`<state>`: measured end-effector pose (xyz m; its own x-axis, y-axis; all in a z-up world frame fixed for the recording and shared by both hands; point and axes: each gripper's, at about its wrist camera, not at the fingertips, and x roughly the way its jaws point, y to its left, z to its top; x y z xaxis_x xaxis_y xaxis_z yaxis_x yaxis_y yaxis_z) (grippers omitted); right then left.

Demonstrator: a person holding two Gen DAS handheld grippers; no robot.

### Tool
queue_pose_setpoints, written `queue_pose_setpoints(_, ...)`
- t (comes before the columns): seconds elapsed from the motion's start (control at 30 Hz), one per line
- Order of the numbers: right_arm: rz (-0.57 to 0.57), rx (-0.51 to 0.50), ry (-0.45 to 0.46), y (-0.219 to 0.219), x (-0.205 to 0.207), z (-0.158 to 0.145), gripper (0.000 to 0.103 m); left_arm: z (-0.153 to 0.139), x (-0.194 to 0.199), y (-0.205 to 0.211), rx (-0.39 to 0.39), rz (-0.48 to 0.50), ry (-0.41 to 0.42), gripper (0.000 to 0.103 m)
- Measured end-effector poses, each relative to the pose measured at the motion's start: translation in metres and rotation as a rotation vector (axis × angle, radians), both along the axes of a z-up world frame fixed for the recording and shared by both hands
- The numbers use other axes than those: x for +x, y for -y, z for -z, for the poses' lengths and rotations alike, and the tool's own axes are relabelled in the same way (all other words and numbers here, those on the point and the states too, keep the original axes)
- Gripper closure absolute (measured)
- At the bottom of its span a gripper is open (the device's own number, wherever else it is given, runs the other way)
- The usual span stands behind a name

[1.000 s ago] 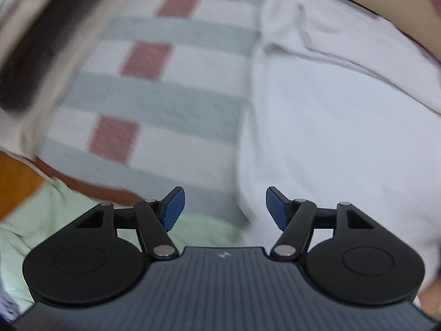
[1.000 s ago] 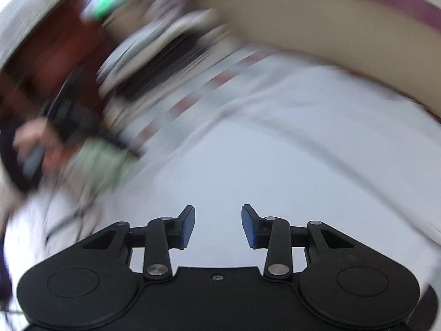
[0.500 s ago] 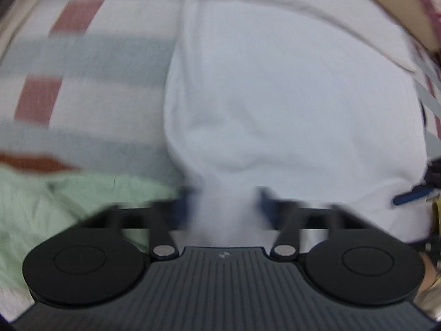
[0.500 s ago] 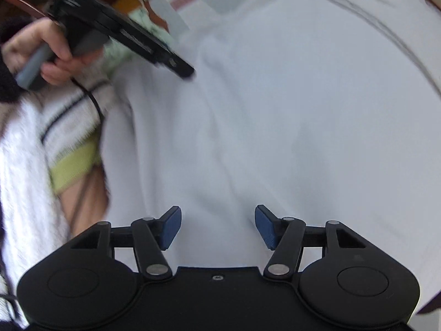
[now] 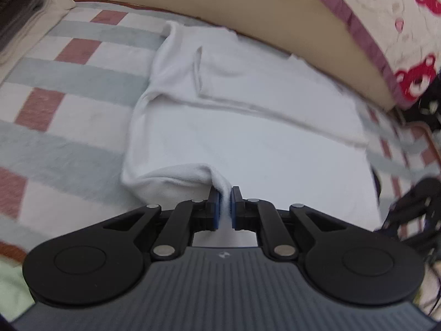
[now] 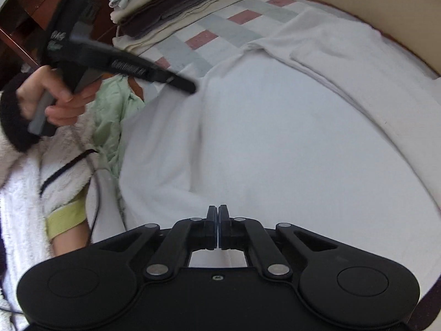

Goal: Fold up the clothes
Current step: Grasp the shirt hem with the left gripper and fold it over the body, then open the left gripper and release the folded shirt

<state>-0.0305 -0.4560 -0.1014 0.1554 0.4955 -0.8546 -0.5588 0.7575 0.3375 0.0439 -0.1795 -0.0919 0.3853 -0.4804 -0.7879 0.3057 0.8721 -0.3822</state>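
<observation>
Checked bedding (image 5: 69, 127) is covered by a white garment (image 5: 261, 143), spread flat. Its near hem is pinched by the left gripper (image 5: 226, 207); the right gripper (image 6: 219, 227) is pressed together above the cloth. Folded clothes (image 6: 171, 2) are stacked beyond.

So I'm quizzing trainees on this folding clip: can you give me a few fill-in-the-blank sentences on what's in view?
1. The left gripper pinches a fold of the ____ garment.
2. The right gripper has its jaws ____.
3. The garment lies on a ____ blanket.
4. Beside it is a crumpled pale ____ cloth.

Missing words: white; shut; checked; green
</observation>
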Motion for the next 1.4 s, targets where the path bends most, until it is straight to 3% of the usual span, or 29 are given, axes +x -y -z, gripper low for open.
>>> queue_pose_setpoints(0.07, 0.019, -0.045, 0.035, -0.002, -0.001, -0.002, 0.102, 0.008, 0.009, 0.005, -0.032, -0.014, 0.017, 0.095)
queue_pose_setpoints(0.17, 0.002, -0.064, 0.054, -0.001, -0.001, -0.005, 0.101, 0.01, 0.013, 0.007, -0.004, -0.031, 0.051, 0.095)
queue_pose_setpoints(0.27, 0.059, -0.028, 0.02, 0.009, 0.002, -0.002, 0.091, 0.015, 0.016, -0.001, -0.016, -0.057, 0.04, 0.095)
queue_pose_setpoints(0.3, 0.073, -0.023, 0.006, 0.01, 0.002, -0.002, 0.083, 0.016, 0.016, -0.004, -0.029, -0.068, 0.037, 0.095)
queue_pose_setpoints(0.37, 0.056, 0.021, -0.039, 0.008, -0.001, -0.004, 0.051, 0.017, 0.014, -0.008, -0.044, -0.072, 0.043, 0.096)
queue_pose_setpoints(0.4, 0.034, 0.042, -0.068, 0.006, -0.005, -0.004, 0.029, 0.016, 0.012, -0.008, -0.033, -0.068, 0.056, 0.096)
queue_pose_setpoints(0.43, 0.009, 0.037, -0.093, 0.001, -0.009, -0.002, 0.02, 0.015, 0.009, -0.007, -0.023, -0.063, 0.07, 0.096)
queue_pose_setpoints(0.47, -0.016, 0.027, -0.116, -0.004, -0.014, 0.001, 0.02, 0.013, 0.007, -0.007, -0.02, -0.06, 0.085, 0.096)
queue_pose_setpoints(0.6, -0.117, -0.166, -0.175, -0.023, -0.037, 0.026, 0.019, 0.007, 0.002, -0.007, -0.031, -0.058, 0.125, 0.096)
queue_pose_setpoints(0.7, -0.128, -0.243, -0.21, -0.025, -0.04, 0.043, 0.028, 0.003, 0.002, -0.006, -0.015, -0.041, 0.131, 0.096)
queue_pose_setpoints(0.77, -0.098, -0.179, -0.212, -0.018, -0.035, 0.033, 0.054, -0.001, 0.0, -0.008, -0.016, -0.038, 0.135, 0.096)
queue_pose_setpoints(0.8, -0.086, -0.15, -0.185, -0.015, -0.034, 0.024, 0.083, -0.003, -0.002, -0.01, -0.026, -0.041, 0.14, 0.096)
queue_pose_setpoints(0.83, -0.084, -0.142, -0.154, -0.013, -0.033, 0.016, 0.094, -0.006, -0.005, -0.014, -0.044, -0.045, 0.146, 0.096)
queue_pose_setpoints(1.0, -0.022, -0.141, 0.025, -0.003, -0.024, -0.022, 0.095, -0.015, -0.005, -0.026, -0.091, -0.106, 0.176, 0.096)
queue_pose_setpoints(1.17, 0.131, -0.222, 0.297, 0.021, 0.019, -0.043, 0.094, -0.009, 0.012, -0.024, -0.098, -0.205, 0.193, 0.095)
queue_pose_setpoints(1.2, 0.166, -0.25, 0.383, 0.026, 0.028, -0.041, 0.083, -0.006, 0.018, -0.021, -0.073, -0.241, 0.2, 0.093)
queue_pose_setpoints(1.23, 0.197, -0.287, 0.461, 0.031, 0.036, -0.035, 0.054, -0.002, 0.024, -0.018, -0.025, -0.262, 0.207, 0.093)
queue_pose_setpoints(1.27, 0.222, -0.334, 0.518, 0.036, 0.044, -0.028, 0.039, 0.002, 0.029, -0.014, 0.04, -0.257, 0.192, 0.089)
queue_pose_setpoints(1.33, 0.294, -0.405, 0.525, 0.052, 0.059, -0.01, 0.033, 0.007, 0.034, -0.009, 0.125, -0.232, 0.165, 0.085)
queue_pose_setpoints(1.4, 0.421, -0.379, 0.435, 0.081, 0.067, -0.002, 0.033, 0.004, 0.026, -0.01, 0.127, -0.202, 0.184, 0.074)
